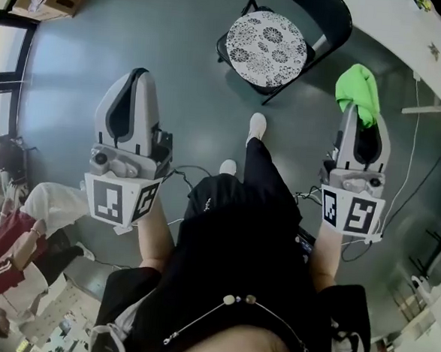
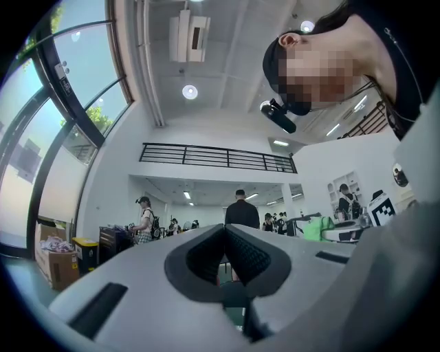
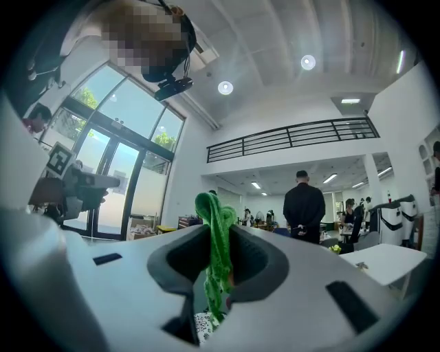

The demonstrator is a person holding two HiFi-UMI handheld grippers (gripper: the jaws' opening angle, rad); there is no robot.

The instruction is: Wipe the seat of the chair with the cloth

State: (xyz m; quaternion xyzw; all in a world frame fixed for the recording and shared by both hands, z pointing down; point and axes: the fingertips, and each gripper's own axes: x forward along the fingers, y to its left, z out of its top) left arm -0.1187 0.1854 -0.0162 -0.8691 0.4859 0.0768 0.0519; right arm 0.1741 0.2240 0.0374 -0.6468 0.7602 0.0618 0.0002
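Green cloth point(image 1: 358, 87) sticks forward lengthwise from clamped right gripper point(image 3: 218, 265)

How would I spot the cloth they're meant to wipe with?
Start at the black chair with the round patterned seat, then look to its right for the right tongs. The cloth is pinched in them, and is the only bright green thing around.

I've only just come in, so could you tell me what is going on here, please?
A person stands holding a gripper in each hand. The right gripper is shut on a green cloth; the left gripper is shut and empty. The chair, with its patterned seat, stands ahead on the floor, clear of both grippers, so no wiping is under way.
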